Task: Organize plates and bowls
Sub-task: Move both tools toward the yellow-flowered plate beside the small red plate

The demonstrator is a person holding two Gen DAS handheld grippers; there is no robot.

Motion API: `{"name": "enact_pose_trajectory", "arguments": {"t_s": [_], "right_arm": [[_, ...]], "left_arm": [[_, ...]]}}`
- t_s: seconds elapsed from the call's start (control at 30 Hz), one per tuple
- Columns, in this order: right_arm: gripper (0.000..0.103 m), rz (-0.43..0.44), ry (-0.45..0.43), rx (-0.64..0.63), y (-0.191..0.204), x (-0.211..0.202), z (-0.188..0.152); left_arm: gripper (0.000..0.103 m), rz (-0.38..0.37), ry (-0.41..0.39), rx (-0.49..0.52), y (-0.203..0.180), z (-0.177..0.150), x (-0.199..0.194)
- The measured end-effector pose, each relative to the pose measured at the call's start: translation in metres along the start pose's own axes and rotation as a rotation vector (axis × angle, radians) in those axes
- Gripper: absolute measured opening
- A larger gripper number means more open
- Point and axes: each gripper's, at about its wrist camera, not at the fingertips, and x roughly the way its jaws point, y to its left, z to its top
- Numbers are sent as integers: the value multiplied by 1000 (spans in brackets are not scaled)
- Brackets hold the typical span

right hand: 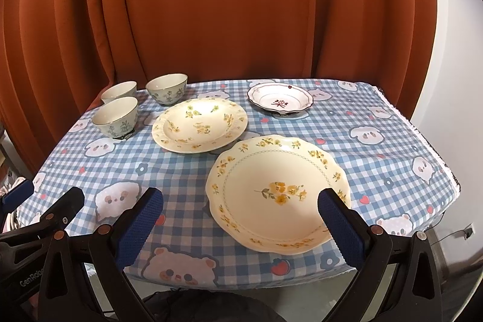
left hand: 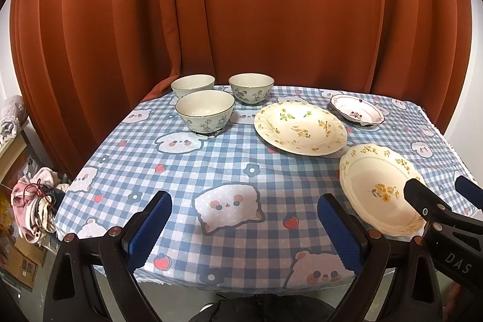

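1. The left gripper has its blue pads spread wide with nothing between them; it hangs over the near edge of the table, on the bowl side of the big yellow-flowered plate.
2. The right gripper is likewise spread apart and empty, with the big yellow-flowered plate lying flat on the cloth between and beyond its fingers, apparently untouched.
3. Just behind that plate, nearly rim to rim with it, lies a second yellow-flowered plate.
4. Further behind the big plate sits a small plate with a dark red flower, apart from the others.
5. Three bowls stand upright in a loose cluster well to the far left of the big plate, none nested.
6. Judgement: nothing looks stacked or grouped yet, so the work seems barely begun; all plates and bowls remain to be gathered.
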Motion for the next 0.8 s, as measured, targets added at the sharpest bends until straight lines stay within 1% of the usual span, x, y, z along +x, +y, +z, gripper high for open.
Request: {"name": "enact_pose_trajectory", "arguments": {"t_s": [0.27, 0.4, 0.53, 0.8], "right_arm": [[103, -3, -1, -3, 1, -3, 0], [103, -11, -4, -6, 6, -6, 1], [103, -31, -3, -8, 16, -6, 4], [103, -39, 23, 8, 34, -5, 10]], "left_arm": [[98, 0, 3, -1, 3, -4, -4], [98, -7, 1, 0, 12, -2, -4], [98, -16, 8, 1, 20, 2, -1], [98, -57, 28, 18, 38, 17, 8]]}}
